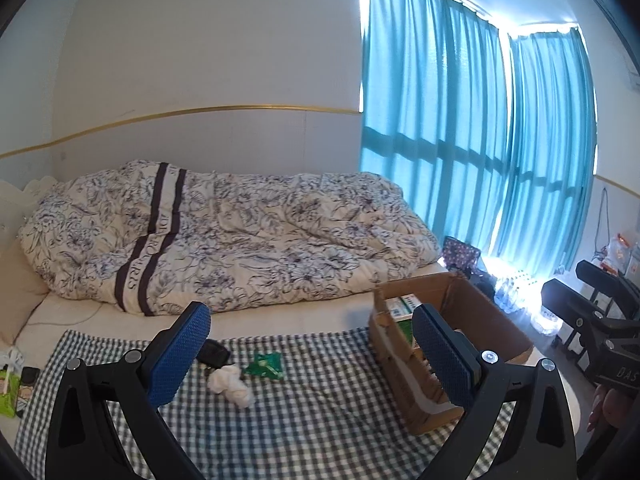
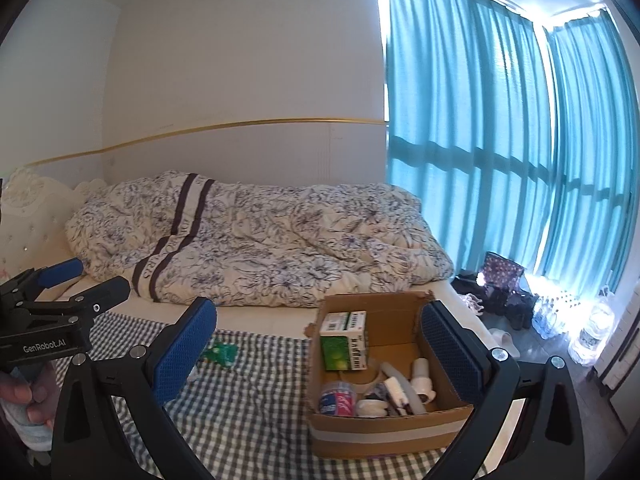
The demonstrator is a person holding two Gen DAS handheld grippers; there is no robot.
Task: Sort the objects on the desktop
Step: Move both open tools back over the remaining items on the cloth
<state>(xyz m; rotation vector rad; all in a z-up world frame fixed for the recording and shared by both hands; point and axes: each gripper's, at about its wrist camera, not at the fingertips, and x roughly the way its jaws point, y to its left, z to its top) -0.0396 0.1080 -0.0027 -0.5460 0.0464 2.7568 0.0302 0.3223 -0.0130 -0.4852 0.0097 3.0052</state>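
On the checked cloth (image 1: 304, 408) lie a crumpled white tissue (image 1: 232, 385), a green packet (image 1: 265, 366) and a black key fob (image 1: 214, 353). My left gripper (image 1: 310, 356) hovers open above them with nothing between its blue pads. At the cloth's right side stands a cardboard box (image 2: 384, 432) that holds a green carton (image 2: 345, 345), a small tub, tape and white plastic parts. The right gripper (image 2: 318, 354) is open over the box's left wall, empty. The green packet (image 2: 219, 354) shows beside its left finger.
A bed with a flowered duvet (image 1: 224, 236) lies behind the cloth. Turquoise curtains (image 1: 472, 128) cover the window at the right. Bags, shoes and water bottles (image 2: 560, 316) crowd the floor below it. A green tissue pack (image 1: 10, 394) lies at the cloth's left edge.
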